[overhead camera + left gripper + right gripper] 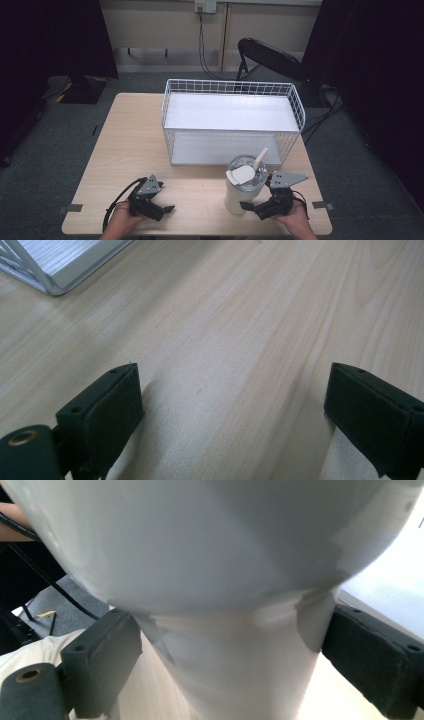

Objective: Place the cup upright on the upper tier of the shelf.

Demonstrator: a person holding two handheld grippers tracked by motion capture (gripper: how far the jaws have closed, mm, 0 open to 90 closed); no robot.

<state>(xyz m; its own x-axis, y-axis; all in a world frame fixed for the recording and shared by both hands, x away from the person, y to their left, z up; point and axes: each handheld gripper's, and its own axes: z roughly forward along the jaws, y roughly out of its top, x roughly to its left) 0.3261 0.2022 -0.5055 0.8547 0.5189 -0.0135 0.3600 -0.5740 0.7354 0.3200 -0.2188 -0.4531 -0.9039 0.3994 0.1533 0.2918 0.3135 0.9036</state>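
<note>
A white tumbler (243, 187) with a clear lid and a pale straw stands upright at the front right of the wooden table (135, 150). My right gripper (253, 210) is open, its jaws on either side of the tumbler's narrow lower part. In the right gripper view the tumbler (220, 580) looms very close between the jaws of my right gripper (230, 655). At the front left, my left gripper (165, 212) rests low over bare wood. Its jaws stand wide apart in the left gripper view, where my left gripper (232, 405) has nothing between them.
A large white wire basket (230, 86) occupies the middle and back of the table, just behind the tumbler; its corner (50, 270) shows in the left gripper view. A black folding chair (270, 57) stands beyond the table. Bare tabletop lies to the basket's left.
</note>
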